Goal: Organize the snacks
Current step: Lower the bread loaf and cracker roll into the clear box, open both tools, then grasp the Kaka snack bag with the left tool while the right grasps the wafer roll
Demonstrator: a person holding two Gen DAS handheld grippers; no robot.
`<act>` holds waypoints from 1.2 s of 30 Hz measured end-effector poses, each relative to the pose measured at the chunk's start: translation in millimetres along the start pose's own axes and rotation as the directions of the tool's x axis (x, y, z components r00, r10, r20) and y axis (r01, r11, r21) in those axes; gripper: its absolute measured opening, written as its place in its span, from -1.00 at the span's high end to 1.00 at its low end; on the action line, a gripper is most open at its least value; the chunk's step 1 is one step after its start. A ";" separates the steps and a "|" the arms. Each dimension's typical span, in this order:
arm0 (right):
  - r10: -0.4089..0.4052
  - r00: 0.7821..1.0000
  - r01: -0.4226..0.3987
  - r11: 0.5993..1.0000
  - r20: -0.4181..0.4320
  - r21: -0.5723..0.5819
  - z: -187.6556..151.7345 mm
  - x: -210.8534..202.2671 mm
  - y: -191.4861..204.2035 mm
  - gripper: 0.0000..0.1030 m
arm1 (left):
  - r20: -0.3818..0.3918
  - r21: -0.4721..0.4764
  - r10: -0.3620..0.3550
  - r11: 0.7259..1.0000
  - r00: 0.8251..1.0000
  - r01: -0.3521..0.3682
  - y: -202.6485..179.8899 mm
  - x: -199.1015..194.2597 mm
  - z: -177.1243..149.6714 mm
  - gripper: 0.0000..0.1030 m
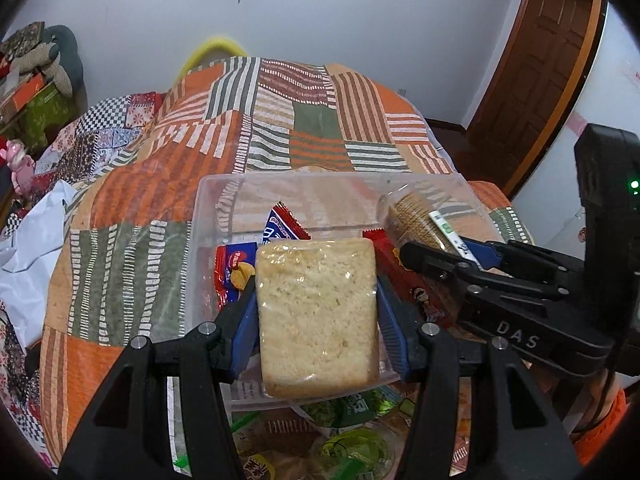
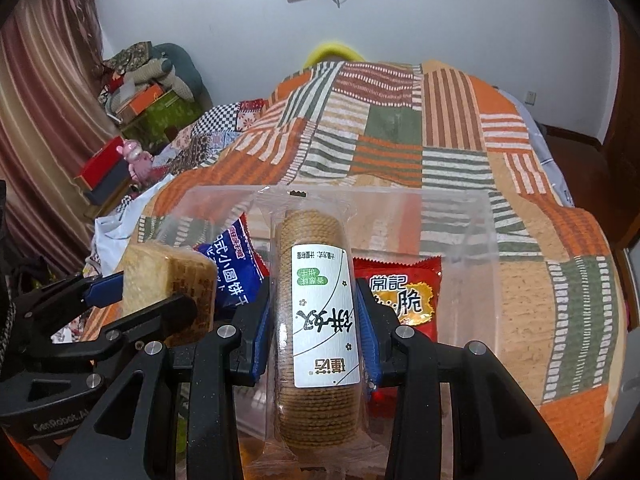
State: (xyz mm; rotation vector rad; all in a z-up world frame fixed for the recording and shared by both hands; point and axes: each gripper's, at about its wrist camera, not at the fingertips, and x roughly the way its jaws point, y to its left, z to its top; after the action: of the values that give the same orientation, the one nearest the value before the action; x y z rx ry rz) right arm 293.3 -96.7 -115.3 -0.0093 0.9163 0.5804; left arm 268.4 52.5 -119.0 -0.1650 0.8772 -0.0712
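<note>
The left tool (image 1: 316,312) is clamped on a wrapped crisp cake (image 1: 316,316), the right tool (image 2: 316,320) on a biscuit roll (image 2: 316,320) — both held over the clear bin (image 1: 208,200) on the bed. Depositing is in hand; next, lower each into free space beside the red packet (image 2: 404,296) — then release.

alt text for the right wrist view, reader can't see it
The right gripper is shut on a clear-wrapped stack of round biscuits over a clear plastic bin on a patchwork cloth. At left, the left gripper holds a wrapped pale cake; blue and red snack packets lie in the bin.
</note>
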 end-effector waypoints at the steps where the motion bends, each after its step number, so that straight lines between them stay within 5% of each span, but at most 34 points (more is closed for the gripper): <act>1: 0.000 1.000 0.000 1.000 -0.004 -0.002 -0.4 1.5 0.8 0.30 | 0.004 -0.003 -0.002 1.000 1.000 0.002 0.2 -0.3 0.2 -0.06; 18: 0.013 0.997 -0.009 0.999 0.081 -0.051 -16.7 -63.2 5.6 0.25 | 0.091 0.029 0.019 0.999 0.996 -0.022 0.7 -67.8 -14.2 -0.20; 27: 0.009 0.992 -0.002 0.999 0.124 -0.053 -50.3 -108.3 -0.4 0.14 | 0.108 0.051 0.059 0.997 0.992 -0.065 4.1 -105.2 -49.1 -0.45; 36: 0.026 0.997 -0.021 0.997 0.075 -0.070 -97.8 -113.7 9.8 0.06 | 0.062 0.052 0.070 0.996 0.996 -0.073 3.7 -116.0 -94.5 -0.68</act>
State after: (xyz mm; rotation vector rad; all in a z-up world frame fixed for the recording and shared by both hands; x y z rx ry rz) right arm 162.7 -166.0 -88.4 -0.0384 0.8229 0.6300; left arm 121.6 60.4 -90.9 -0.0847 0.8195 -0.0232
